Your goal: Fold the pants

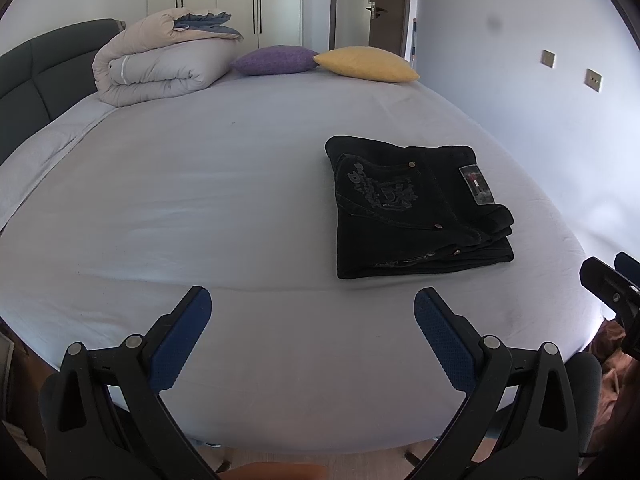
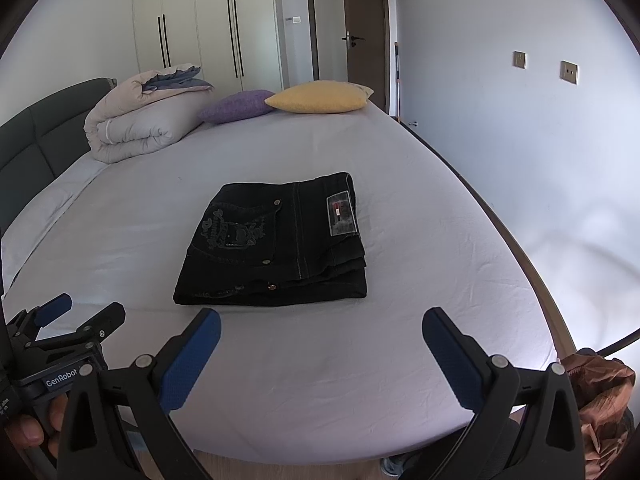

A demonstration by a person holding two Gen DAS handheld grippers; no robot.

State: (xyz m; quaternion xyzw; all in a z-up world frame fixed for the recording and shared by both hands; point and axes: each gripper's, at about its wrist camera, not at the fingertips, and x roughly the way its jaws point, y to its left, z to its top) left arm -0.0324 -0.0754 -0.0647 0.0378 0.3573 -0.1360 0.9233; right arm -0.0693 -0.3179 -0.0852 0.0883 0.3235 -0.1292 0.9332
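**Desk:** While both tools hang over the near edge of the bed [image 2: 400, 184], where are the pants [image 2: 276, 240]?

**Photographer:** Folded into a compact black stack, flat on the pale sheet. From the right gripper [image 2: 320, 344] they lie just ahead of the jaws, a little left of center. From the left gripper [image 1: 312, 320] they sit ahead and off to the right, well apart from its fingertips.

**Desk:** Jaws?

**Photographer:** Both spread wide, holding nothing, blue pads [image 1: 182, 344] facing inward over bare sheet.

**Desk:** Detail on the garment?

**Photographer:** An embroidered back pocket faces up, and a brand patch [image 2: 341, 215] sits at the waistband, on the side right of the jaws.

**Desk:** The room?

**Photographer:** Far beyond the jaws, a rolled duvet [image 2: 140, 120] rests at the bed's far side, beside a dark padded headboard [image 2: 36, 136] to the left. Next to it lie 2 cushions, a purple cushion [image 2: 236, 106] touching a yellow cushion [image 2: 320, 98]. Behind stand white wardrobe doors [image 2: 216, 24] and a brown door [image 2: 368, 28]. On the wall to the right are 2 switch plates [image 2: 568, 72].
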